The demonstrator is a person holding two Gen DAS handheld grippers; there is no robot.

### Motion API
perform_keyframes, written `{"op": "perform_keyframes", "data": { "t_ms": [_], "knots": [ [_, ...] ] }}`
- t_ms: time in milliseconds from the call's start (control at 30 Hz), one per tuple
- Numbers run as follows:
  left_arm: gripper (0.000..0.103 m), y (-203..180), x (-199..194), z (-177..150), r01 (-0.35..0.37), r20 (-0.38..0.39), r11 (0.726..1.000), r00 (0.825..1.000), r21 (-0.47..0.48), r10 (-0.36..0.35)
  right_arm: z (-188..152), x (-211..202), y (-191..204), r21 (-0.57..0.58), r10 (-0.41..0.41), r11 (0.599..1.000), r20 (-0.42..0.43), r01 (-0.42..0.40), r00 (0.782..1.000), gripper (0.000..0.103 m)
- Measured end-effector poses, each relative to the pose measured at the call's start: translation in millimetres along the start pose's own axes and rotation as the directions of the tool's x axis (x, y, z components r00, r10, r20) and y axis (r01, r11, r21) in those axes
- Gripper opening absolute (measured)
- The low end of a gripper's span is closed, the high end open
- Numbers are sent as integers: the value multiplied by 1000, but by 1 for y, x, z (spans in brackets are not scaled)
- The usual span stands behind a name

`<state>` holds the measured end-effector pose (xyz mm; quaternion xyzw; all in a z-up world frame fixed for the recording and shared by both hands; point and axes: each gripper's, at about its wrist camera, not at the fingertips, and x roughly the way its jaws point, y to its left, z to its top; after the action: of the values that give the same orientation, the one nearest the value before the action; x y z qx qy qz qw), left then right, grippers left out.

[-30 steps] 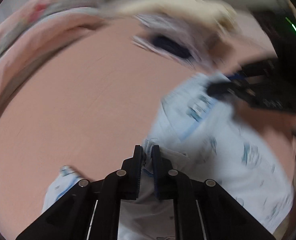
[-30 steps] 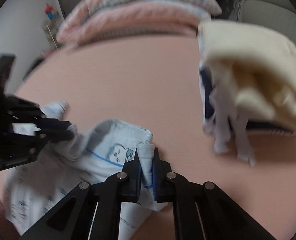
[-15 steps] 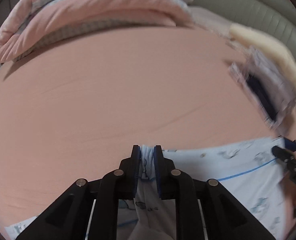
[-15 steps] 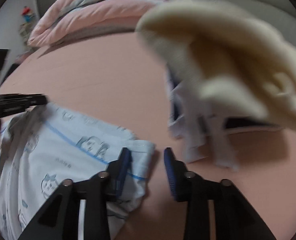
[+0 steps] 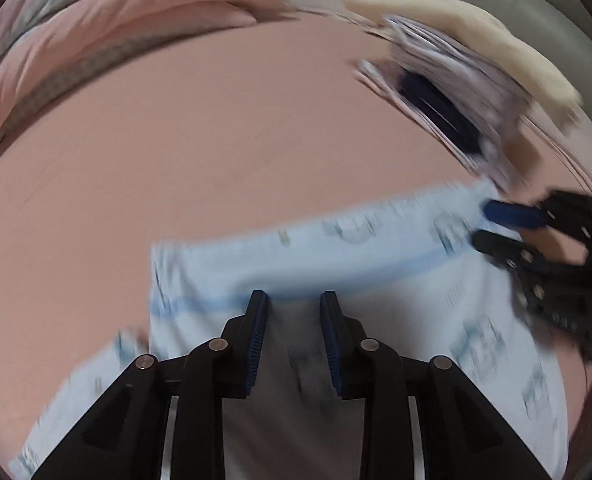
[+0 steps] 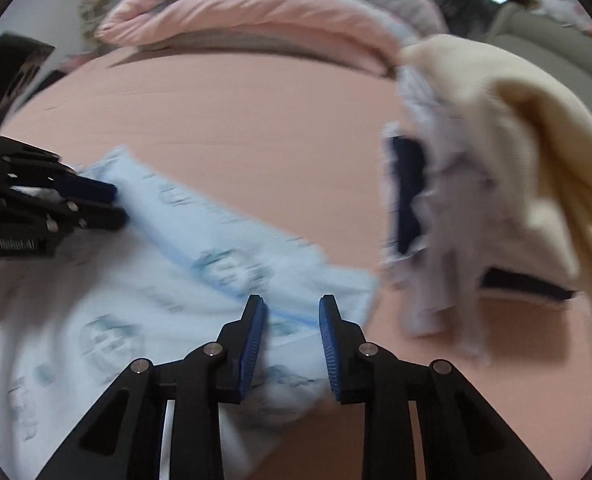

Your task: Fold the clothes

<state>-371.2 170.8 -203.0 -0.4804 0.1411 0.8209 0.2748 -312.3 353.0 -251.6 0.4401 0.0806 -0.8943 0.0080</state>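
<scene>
The pink bed [image 5: 183, 152] is carrying your pale blue printed garment [image 5: 376, 248], lying spread flat near the unfolded pile [image 6: 496, 184]. Your left gripper [image 5: 293, 340] and right gripper [image 6: 289, 344] are hovering with jaws gaping, gripping nothing; careless dragging risks undoing the fold.

Rolled pink quilt [image 6: 255, 12] along the far edge of the pink bedsheet [image 5: 215, 140]; grey sofa [image 6: 556, 52] beyond.

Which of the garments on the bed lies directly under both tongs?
The light-blue printed garment, spread flat; the cream garment and the white-and-navy one are piled apart, at the right.
</scene>
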Motion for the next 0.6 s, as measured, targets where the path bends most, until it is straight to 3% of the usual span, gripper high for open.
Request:
{"op": "perform_keyframes", "data": {
  "t_ms": [100, 167, 200, 233, 333, 400, 500, 533, 600],
  "knots": [
    [27, 4, 7, 15, -26, 45, 998, 999, -48, 29, 0, -5, -9, 46, -95, 995, 41, 93, 995, 27],
    [27, 14, -16, 16, -9, 76, 990, 997, -139, 20, 0, -9, -15, 79, -159, 985, 65, 154, 985, 27],
    [27, 17, -33, 16, 24, 117, 985, 993, -172, -4, 1, -14, -19, 111, -139, 985, 63, 132, 988, 30],
    [28, 19, -49, 9, 39, 131, 981, 991, -192, -14, 1, -22, -24, 162, -55, 986, 47, 47, 997, 30],
    [35, 19, -89, -33, 20, 71, 976, 997, -217, -5, -16, -44, 3, 185, 110, 977, -5, -107, 994, 31],
    [35, 15, -100, -73, 6, -32, 973, 999, -230, -14, -29, -59, 27, 184, 204, 964, -42, -193, 978, 31],
    [35, 0, -114, -129, -47, -120, 964, 993, -262, 16, -50, -82, 63, 189, 342, 928, -97, -320, 935, 31],
    [35, -4, -119, -147, -55, -133, 959, 991, -279, 18, -59, -88, 74, 171, 359, 926, -112, -338, 927, 31],
    [35, -9, -128, -179, -54, -135, 945, 991, -323, 11, -79, -97, 93, 79, 325, 945, -136, -317, 936, 31]
  ]
}}
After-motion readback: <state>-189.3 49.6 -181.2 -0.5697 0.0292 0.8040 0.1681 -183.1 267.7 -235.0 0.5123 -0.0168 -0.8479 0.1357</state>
